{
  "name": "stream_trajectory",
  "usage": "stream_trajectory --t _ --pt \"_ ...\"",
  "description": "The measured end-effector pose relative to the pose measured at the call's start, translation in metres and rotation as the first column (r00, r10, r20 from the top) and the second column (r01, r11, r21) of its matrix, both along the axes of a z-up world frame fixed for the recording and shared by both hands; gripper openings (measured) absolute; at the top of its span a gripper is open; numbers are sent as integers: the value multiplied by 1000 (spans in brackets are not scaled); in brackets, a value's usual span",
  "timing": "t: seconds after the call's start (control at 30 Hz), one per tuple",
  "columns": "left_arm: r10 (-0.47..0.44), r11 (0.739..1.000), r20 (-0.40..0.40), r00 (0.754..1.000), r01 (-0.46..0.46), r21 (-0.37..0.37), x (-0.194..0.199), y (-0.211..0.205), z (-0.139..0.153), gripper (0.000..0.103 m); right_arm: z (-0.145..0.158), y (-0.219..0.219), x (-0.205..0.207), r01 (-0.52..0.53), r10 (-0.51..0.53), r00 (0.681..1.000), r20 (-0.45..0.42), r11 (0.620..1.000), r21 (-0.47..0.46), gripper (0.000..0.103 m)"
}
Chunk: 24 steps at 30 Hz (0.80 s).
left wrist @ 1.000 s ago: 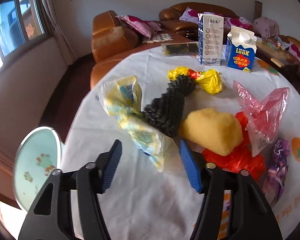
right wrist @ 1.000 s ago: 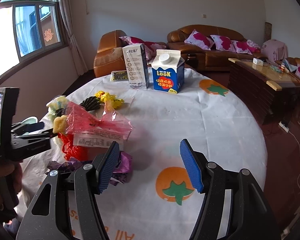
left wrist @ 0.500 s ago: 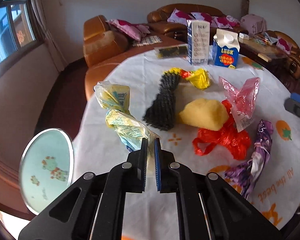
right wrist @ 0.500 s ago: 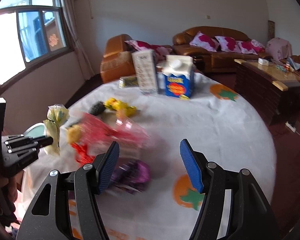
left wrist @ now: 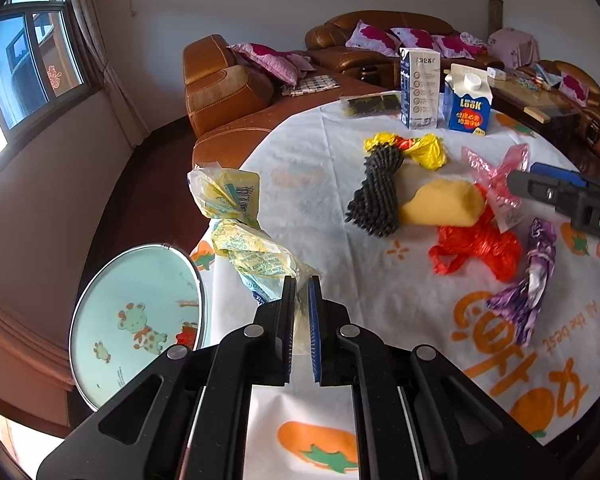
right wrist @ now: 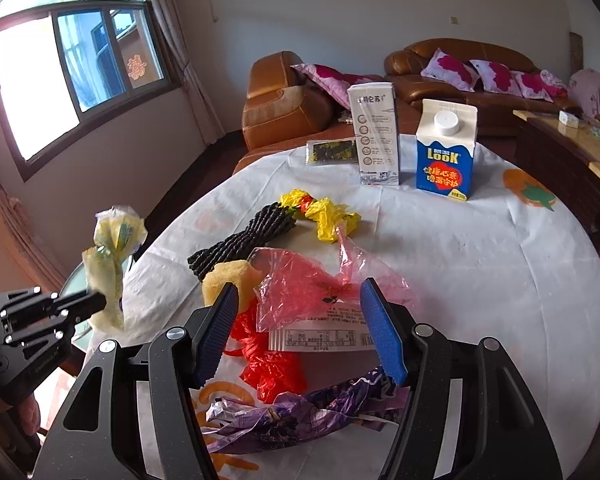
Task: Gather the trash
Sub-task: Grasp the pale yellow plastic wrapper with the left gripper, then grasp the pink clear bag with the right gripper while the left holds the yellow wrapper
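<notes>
The yellow wrapper (left wrist: 244,236) is pinched in my left gripper (left wrist: 300,312), its jaws clamped tight on its lower end, and it hangs off the table's (left wrist: 380,280) left edge above a round stool (left wrist: 136,324). My right gripper (right wrist: 300,332) stands wide over the pink bag (right wrist: 300,292), gripping nothing, with 1 red bag (right wrist: 268,364) and a purple wrapper (right wrist: 300,416) below

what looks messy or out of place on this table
Crumpled trash litters the tablecloth: a red bag, pink bag, purple wrapper and black netting. The two cartons stand upright; nothing looks spilled.
</notes>
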<state>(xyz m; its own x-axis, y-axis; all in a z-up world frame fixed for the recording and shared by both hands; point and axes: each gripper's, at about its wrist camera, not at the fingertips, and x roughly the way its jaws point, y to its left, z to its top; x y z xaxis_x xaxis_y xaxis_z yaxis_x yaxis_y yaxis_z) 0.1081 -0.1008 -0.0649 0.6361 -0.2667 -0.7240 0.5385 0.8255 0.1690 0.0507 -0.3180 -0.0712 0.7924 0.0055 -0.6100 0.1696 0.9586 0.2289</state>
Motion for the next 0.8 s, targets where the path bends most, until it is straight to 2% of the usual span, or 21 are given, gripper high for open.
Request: stream_trajectory --t 0.07,0.1,0.13,0.2,0.23,0.27,0.4,0.47,0.53,0.6,0.7,0.8 --pt "-1 1000 -5 1000 1 0 1 2 -1 7 -1 -1 3 5 -5 1000 -12 1000 -8 51" --pt "-3 1000 -8 1000 3 -3 1 4 -2 7 -2 -4 4 19 -20 999 -28 1000 -15 41" --pt "-3 1000 -9 1000 3 -6 1 5 -2 7 -3 -8 3 37 -37 998 -42 999 -14 40" --pt "-4 1000 -9 1000 4 -11 2 8 -1 7 -3 -14 -3 57 -59 997 -58 998 -23 40" --pt "-2 1000 -8 1000 2 -11 2 9 -1 7 -3 -18 -11 72 -76 995 -66 996 -58 40" --pt "-2 1000 -5 1000 2 -10 2 11 -1 7 -4 -24 -19 93 -101 992 -75 991 -93 40" --pt "-6 1000 -11 1000 6 16 3 9 -8 7 -15 -57 -44 199 -214 969 -119 972 -127 41" --pt "-11 1000 -9 1000 11 22 2 7 -10 7 -14 -69 -54 226 -235 966 -110 970 -91 45" --pt "-14 1000 -11 1000 15 17 1 7 -9 7 -7 -70 -59 232 -237 969 -67 970 -72 53" --pt "-15 1000 -15 1000 15 11 1 6 -8 7 -2 -62 -52 194 -198 979 -44 978 -79 59" --pt "-12 1000 -17 1000 12 3 1 8 -6 7 -3 -66 -41 176 -178 983 -48 984 -31 59" --pt "-12 1000 -20 1000 13 12 0 11 -8 7 -16 -63 -26 147 -156 982 -106 985 -90 59"
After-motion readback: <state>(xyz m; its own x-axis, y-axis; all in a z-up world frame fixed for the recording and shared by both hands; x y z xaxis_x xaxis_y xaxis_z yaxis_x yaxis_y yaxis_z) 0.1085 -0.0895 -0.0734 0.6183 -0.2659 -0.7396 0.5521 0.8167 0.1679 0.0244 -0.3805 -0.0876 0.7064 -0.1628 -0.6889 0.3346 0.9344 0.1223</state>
